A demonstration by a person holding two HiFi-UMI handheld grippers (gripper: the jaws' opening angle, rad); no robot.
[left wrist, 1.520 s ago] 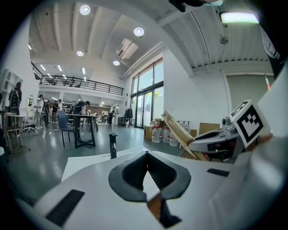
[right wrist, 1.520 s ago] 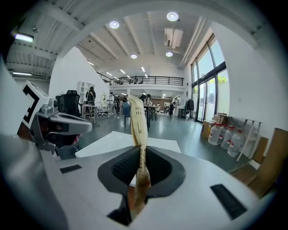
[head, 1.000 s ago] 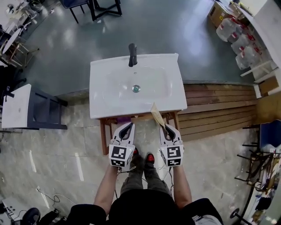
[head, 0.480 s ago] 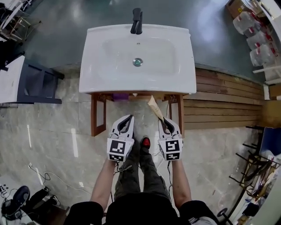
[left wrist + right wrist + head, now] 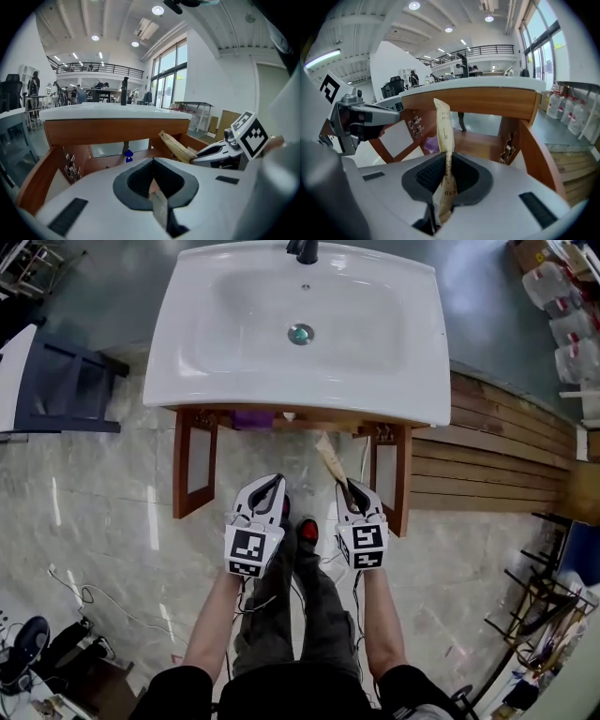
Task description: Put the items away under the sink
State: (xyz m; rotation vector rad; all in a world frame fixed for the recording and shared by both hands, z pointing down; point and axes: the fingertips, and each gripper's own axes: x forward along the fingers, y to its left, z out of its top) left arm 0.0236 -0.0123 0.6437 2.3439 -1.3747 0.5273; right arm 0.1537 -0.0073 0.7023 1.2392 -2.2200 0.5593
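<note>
A white sink tops a wooden cabinet whose two doors stand open. My right gripper is shut on a tan paper packet that sticks up and forward toward the opening. In the right gripper view the packet rises out of the jaws in front of the cabinet's inside. My left gripper hangs beside it, jaws together, with nothing sticking out past them. A purple thing lies inside under the sink. The left gripper view shows a small blue thing there too.
A dark bench stands left of the sink and wooden planks lie to its right. Cables trail over the marble floor at the lower left. Water jugs stand at the far right. The person's legs and a shoe are between the grippers.
Both grippers have sunk toward the open cabinet and the head has come lower and nearer, so the sink looms larger. The packet has stayed in the right gripper.
</note>
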